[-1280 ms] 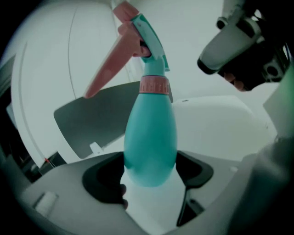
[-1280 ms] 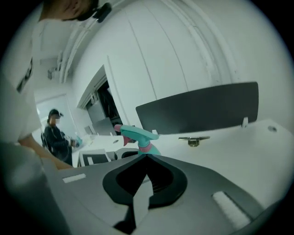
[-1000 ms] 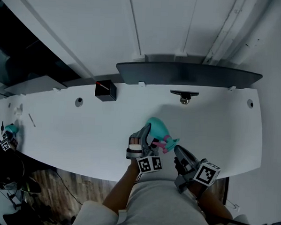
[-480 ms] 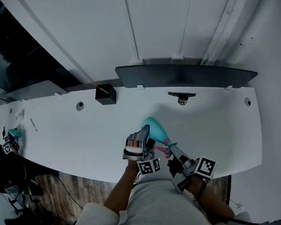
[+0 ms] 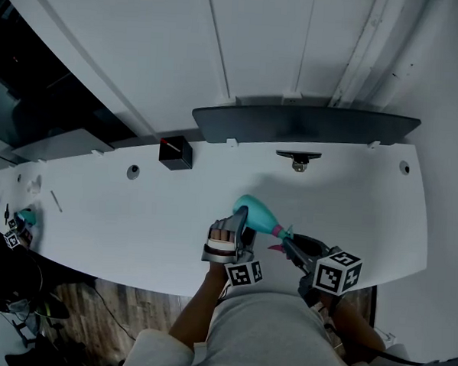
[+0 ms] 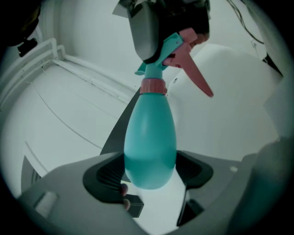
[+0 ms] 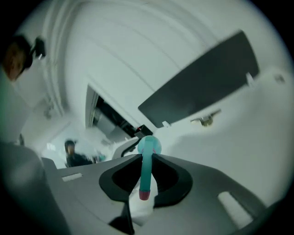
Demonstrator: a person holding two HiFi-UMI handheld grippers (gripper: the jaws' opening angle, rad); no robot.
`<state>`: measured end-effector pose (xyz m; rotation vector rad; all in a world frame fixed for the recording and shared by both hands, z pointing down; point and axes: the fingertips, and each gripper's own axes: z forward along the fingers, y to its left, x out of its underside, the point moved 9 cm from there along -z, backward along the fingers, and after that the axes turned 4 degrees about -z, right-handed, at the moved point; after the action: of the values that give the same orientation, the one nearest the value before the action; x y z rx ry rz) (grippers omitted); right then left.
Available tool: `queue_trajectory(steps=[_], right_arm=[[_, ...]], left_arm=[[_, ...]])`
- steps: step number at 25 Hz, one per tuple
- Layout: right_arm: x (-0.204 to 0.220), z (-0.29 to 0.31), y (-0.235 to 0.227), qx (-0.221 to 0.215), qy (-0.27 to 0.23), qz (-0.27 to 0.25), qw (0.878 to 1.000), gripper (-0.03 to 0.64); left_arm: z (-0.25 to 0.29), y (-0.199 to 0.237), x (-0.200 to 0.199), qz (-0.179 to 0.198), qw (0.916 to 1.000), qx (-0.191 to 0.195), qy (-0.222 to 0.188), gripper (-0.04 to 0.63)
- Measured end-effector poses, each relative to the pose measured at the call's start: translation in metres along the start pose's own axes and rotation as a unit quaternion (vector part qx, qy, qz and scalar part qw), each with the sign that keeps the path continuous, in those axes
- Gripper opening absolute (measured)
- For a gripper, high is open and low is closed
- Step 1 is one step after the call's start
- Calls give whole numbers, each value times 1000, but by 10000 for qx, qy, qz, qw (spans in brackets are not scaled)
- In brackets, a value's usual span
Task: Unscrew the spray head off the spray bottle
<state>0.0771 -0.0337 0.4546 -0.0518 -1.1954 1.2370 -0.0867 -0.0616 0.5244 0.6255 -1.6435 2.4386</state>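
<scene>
– Looking at the nearest things first, what does each gripper have?

– The left gripper (image 5: 241, 217) is closed on the wide bottom of the bottle (image 6: 150, 137), and both pads press its round sides. The right gripper (image 5: 290, 241) has just been closing. The head (image 6: 171, 46) is between its jaws, pinched by its narrow sides, so the gap is small.

– And where is the bottle?

– It lies tilted between the two grippers, over the near part of the desk (image 5: 136, 204). I think it does not rest on the desk. Farther back are a black box (image 5: 175, 151) and a dark panel (image 5: 305, 125), well apart from it.

– How will it handle?

– I judge it light, made of thin smooth plastic. The round body can slip or turn in the pads, and hard pressing may dent it, so the widest part is a good place to hold. The head is stiffer, but the pink trigger (image 6: 195, 73) is thin and hinged, so it is better not to take it there. The pink collar (image 6: 152, 86) under the head is what must turn, so the grip should stay on the head's body, close to the collar. The collar sits against the neck, so I think the unscrewing is not finished.
</scene>
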Motion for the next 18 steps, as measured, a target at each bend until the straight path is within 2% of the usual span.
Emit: queue_trajectory(steps=[1,2,3,4,5,6,7,8,9,10,11,13,15,16,17,18], right_arm=[[-5,0,5,158,253,-1054,9940,71],[-7,0,11,326,521,-2167,9743,71],[-8,1,18,491,776,-3274,9404,71],[-7,3,26,643,1001,-4299,8950,69],[-4,4,33,776,1185,-5183,8434,69],[0,6,39,880,1322,-5901,7915,69],[3,7,43,953,1412,-6449,7451,69],[6,7,47,996,1462,-6827,7090,69],[8,8,49,1020,1482,-7055,6855,69],[8,8,51,1038,1482,-7170,6732,69],[8,9,52,1059,1472,-7217,6680,69],[5,10,53,1150,1414,-7231,6663,71],[2,10,55,1307,1176,-7177,6738,82],[0,8,56,1375,946,-7063,6879,94],[-4,5,57,1395,665,-6832,7137,154],[-8,1,57,1346,366,-6455,7509,221]], left_arm=[[-1,-1,0,-45,10000,50,-7,344],[-2,-2,-1,-88,9999,95,-9,344],[-2,-4,-1,-130,9998,133,-4,344],[-2,-5,-1,-174,9997,162,11,344],[-2,-7,-1,-223,9996,185,34,344],[-2,-8,0,-280,9994,204,60,344],[-3,-9,0,-348,9991,222,79,344],[-3,-9,0,-428,9988,238,89,344],[-4,-9,1,-513,9983,250,93,344],[-4,-9,1,-594,9979,254,95,344],[-4,-8,1,-658,9975,249,104,343],[-2,-5,1,-763,9967,221,137,344],[-1,-3,1,-950,9951,220,181,344],[0,-2,2,-1087,9936,225,214,344],[1,-1,2,-1231,9918,225,253,344],[1,1,3,-1356,9901,212,287,344]])
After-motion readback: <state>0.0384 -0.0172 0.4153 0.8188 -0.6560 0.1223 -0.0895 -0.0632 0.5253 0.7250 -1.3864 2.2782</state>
